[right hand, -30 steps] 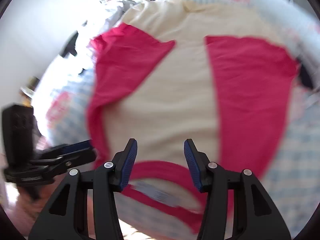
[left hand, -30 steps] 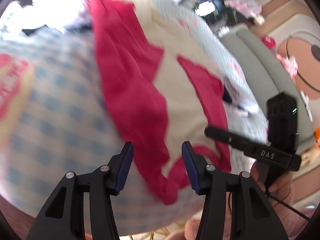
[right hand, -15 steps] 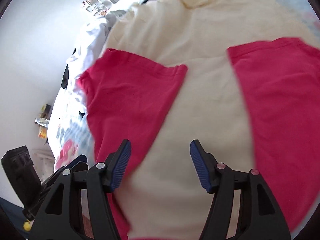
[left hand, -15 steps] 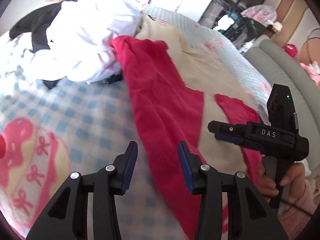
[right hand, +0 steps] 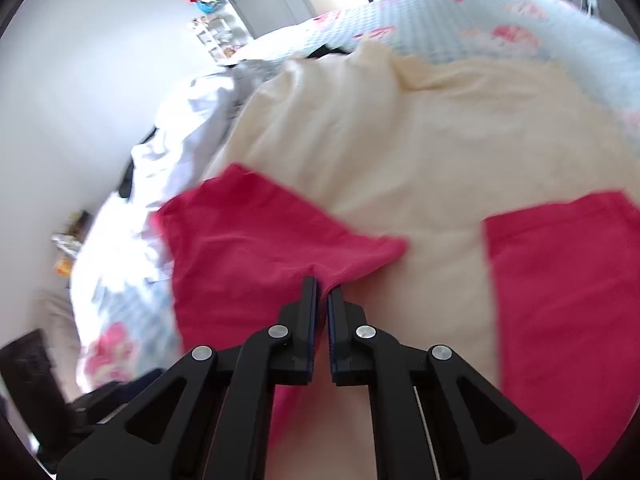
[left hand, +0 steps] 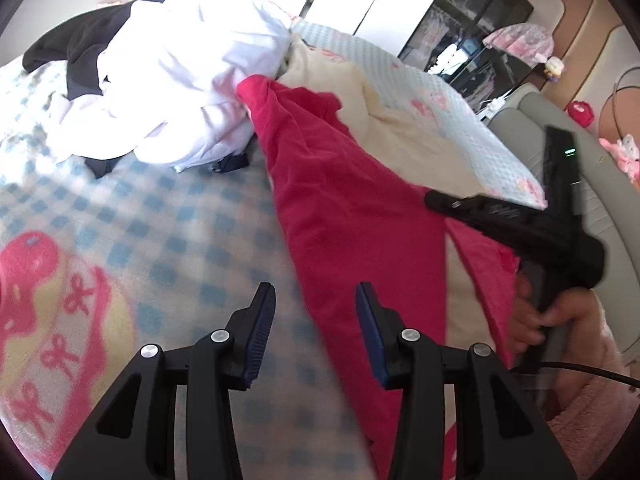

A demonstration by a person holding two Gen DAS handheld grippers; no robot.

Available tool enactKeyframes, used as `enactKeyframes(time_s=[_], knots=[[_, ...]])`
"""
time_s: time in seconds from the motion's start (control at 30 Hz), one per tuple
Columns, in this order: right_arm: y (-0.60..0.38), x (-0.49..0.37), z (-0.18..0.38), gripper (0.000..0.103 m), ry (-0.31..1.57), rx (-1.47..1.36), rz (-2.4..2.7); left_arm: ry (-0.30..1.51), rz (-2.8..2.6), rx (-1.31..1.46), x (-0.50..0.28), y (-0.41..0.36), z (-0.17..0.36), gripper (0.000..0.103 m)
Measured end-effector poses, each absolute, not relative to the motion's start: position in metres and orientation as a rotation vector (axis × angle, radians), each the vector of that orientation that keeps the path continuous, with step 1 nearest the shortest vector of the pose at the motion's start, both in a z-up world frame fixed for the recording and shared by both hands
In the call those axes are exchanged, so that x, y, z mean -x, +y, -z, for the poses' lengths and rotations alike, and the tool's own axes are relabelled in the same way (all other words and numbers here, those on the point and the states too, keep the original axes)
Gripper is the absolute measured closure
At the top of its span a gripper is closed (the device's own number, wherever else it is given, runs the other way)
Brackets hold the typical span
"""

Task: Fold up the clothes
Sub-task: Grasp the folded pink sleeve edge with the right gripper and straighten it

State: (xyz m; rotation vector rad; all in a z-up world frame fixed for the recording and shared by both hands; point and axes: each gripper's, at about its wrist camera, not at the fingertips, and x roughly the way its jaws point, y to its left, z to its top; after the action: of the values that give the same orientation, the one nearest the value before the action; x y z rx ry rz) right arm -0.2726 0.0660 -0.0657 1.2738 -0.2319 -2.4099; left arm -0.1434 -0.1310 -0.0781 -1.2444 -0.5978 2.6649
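A cream shirt (right hand: 400, 152) with red sleeves lies spread on the checked bedspread (left hand: 160, 216). Both sleeves are folded in over its body. My right gripper (right hand: 324, 292) is shut on the edge of the left red sleeve (right hand: 256, 248), pinching the fabric between its pads. It also shows in the left wrist view (left hand: 500, 216), low over the shirt. My left gripper (left hand: 316, 304) is open and empty, held above the outer edge of that same red sleeve (left hand: 352, 216). The other red sleeve (right hand: 560, 280) lies flat on the right.
A pile of white clothes (left hand: 180, 80) and a black garment (left hand: 80, 44) lies on the bed beyond the shirt's left side. A grey sofa (left hand: 600, 184) stands to the right of the bed. A dark cabinet (left hand: 480, 36) stands at the back.
My right gripper has closed on the edge of the left red sleeve; it was open half a second ago. My left gripper stayed open and has pulled back and risen a little.
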Motion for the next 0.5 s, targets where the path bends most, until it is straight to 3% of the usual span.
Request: enactKeyframes(time_s=[0.13,0.17,0.2,0.3,0.4,0.5], knots=[[0.064,0.278,0.092,0.089,-0.181,-1.468,2.315,-0.504,-2.558,1.244,0.145,-0.108,0.081,0.058],[0.064,0.271,0.091,0.072,-0.204,-1.465,2.298,-0.462,-2.525,1.271,0.146,-0.1,0.086,0.058],[0.064,0.264,0.091,0.068,-0.227,-1.461,2.281,-0.388,-2.516,1.351,0.147,-0.091,0.095,0.058],[0.062,0.243,0.085,0.068,-0.216,-1.439,2.28,-0.218,-2.469,1.591,0.154,-0.074,0.123,0.057],[0.071,0.239,0.081,0.065,-0.265,-1.437,2.299,-0.26,-2.485,1.528,0.151,-0.08,0.1,0.057],[0.093,0.25,0.073,0.056,-0.328,-1.429,2.353,-0.276,-2.536,1.393,0.154,-0.09,0.068,0.057]])
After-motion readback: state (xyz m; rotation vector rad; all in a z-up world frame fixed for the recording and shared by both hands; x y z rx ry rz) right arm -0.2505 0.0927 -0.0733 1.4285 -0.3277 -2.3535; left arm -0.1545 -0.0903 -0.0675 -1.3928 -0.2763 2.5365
